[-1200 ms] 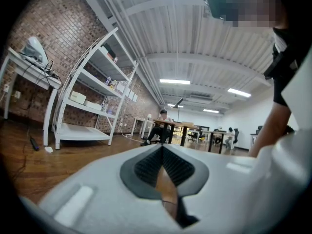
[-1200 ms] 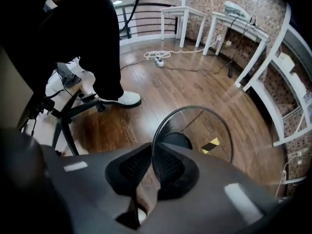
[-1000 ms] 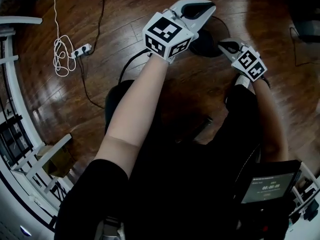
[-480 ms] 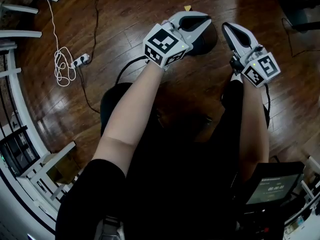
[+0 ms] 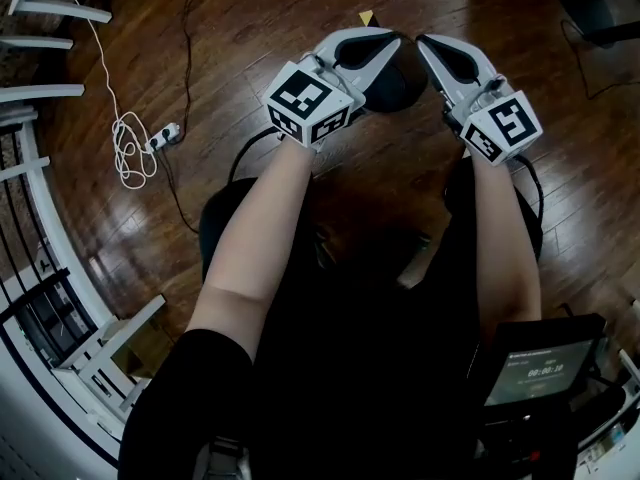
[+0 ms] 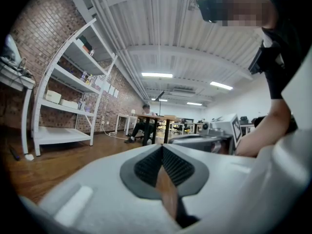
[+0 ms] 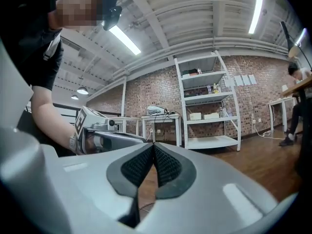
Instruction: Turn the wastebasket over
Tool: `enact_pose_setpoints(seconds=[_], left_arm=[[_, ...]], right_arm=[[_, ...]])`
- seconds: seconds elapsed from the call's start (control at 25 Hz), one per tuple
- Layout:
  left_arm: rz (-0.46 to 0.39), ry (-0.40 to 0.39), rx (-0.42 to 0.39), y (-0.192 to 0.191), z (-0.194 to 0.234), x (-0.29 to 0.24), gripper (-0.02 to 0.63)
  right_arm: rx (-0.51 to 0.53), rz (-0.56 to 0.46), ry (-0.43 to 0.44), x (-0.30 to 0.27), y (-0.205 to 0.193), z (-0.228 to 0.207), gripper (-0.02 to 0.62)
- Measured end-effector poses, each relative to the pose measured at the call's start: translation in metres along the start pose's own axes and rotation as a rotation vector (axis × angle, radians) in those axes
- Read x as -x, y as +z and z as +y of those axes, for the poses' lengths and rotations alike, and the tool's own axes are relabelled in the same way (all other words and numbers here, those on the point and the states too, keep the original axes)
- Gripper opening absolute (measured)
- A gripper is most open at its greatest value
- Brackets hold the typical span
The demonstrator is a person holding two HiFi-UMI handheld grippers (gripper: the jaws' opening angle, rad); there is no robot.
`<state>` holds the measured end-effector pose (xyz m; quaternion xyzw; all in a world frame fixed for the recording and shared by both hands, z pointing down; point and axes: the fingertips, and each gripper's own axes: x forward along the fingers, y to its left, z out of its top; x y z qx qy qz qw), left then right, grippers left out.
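In the head view the wastebasket (image 5: 398, 90) shows as a dark round shape on the wooden floor, largely hidden behind my two raised grippers. My left gripper (image 5: 393, 38) is held level above it, jaws shut on nothing. My right gripper (image 5: 424, 41) is level too, its tip almost meeting the left one's, and is also shut and empty. In the left gripper view my left gripper (image 6: 162, 148) has its pads pressed together, with the right gripper (image 6: 220, 134) just beyond. In the right gripper view my right gripper (image 7: 153, 145) is shut, facing the left gripper (image 7: 100, 130). Neither gripper view shows the basket.
A white cable with a power strip (image 5: 160, 133) and a black cable (image 5: 190, 78) lie on the floor at left. White shelf frames (image 5: 60, 13) line the left edge. A small screen (image 5: 535, 368) sits at lower right. A person sits at a far table (image 6: 143, 122); a white shelf unit (image 7: 209, 106) stands by the brick wall.
My right gripper has risen and swung from pointing down at the floor to level, its tip now beside the left one's. The left gripper has shifted a little to the left.
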<state>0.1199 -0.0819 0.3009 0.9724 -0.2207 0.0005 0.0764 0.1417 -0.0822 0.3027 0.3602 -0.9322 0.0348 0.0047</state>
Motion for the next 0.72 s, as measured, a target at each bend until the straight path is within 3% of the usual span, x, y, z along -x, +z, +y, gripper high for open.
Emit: enact_pose_setpoints(seconds=[0.72], left_arm=[[-0.003, 0.017, 0.013, -0.0006, 0.0084, 0.0039, 0.002]], right_arm=[[-0.011, 0.004, -0.013, -0.0051, -0.0039, -0.0004, 0.009]])
